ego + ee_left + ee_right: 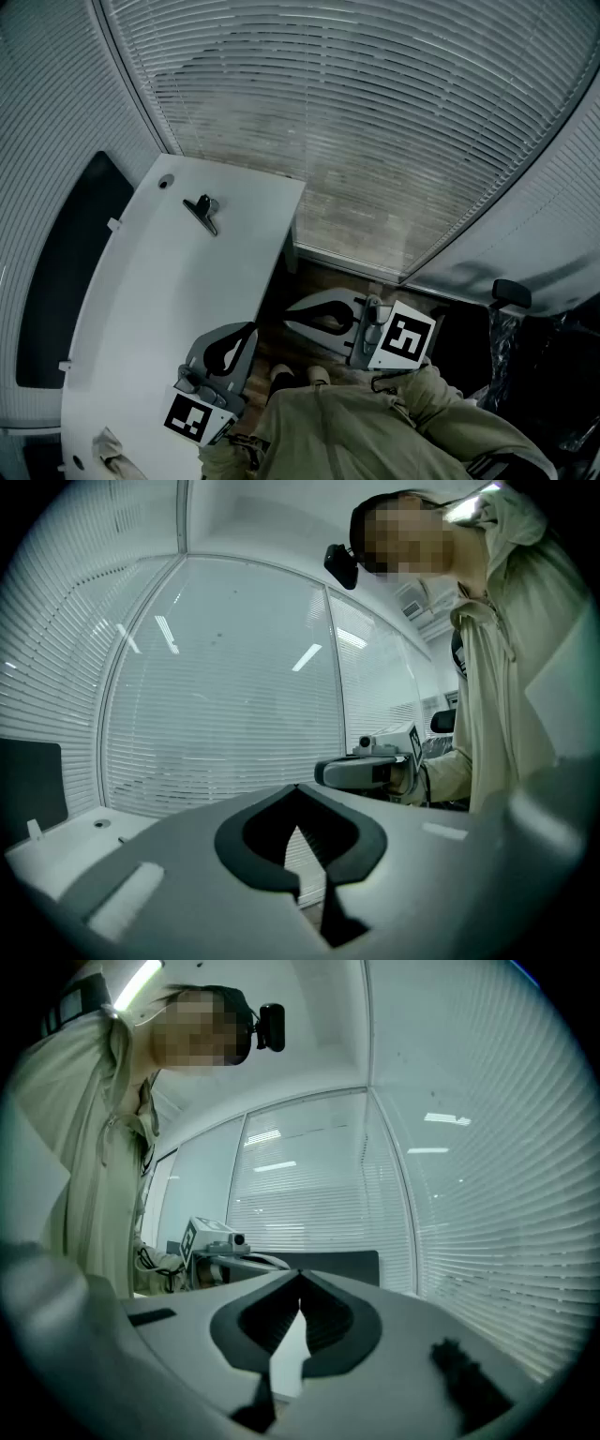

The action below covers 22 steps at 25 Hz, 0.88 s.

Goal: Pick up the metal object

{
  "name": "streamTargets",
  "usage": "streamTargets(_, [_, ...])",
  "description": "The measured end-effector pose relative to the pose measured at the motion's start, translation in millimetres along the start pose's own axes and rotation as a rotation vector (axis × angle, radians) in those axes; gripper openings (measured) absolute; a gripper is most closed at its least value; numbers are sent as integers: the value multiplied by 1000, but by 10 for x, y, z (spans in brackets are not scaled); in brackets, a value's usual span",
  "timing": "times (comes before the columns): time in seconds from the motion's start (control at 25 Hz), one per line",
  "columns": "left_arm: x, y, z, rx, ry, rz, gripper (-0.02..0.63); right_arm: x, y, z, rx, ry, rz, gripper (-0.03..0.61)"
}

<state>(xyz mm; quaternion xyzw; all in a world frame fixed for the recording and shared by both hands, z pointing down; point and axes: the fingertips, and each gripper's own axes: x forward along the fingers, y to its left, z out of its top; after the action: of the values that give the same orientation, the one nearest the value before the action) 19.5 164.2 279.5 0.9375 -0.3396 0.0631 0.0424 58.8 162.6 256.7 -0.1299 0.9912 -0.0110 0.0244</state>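
Observation:
The metal object is a black-and-silver binder clip (202,212) lying on the far part of the white table (159,309). My left gripper (249,332) hovers over the table's near right edge, well short of the clip. In the left gripper view its jaws (298,789) meet at the tips with nothing between them. My right gripper (291,319) hangs off the table, above the floor to the right, and its jaws (300,1277) also meet, empty. Each gripper shows in the other's view: the right gripper (362,772) and the left gripper (217,1240). The clip is not clear in either gripper view.
White slatted blinds (375,122) curve around the far side. A dark panel (66,272) stands beside the table's left edge. A crumpled cloth (111,452) lies at the table's near corner. A small hole (165,182) marks its far end. Dark chair parts (511,296) stand at right.

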Motion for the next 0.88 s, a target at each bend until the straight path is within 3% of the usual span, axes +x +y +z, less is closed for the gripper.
streamTargets(0.28, [165,506,-15,27,-48,15,6,259,-387,-148,13,34,-4,5])
streamTargets(0.64, [426,1514,-37,-45,-40,-4,6,907,-1127,-173,2,76,-30,5])
streamTargets(0.88, [511,2056,-159,-95,-38,3,8,1271,-1424,-363,56,147,-34,5])
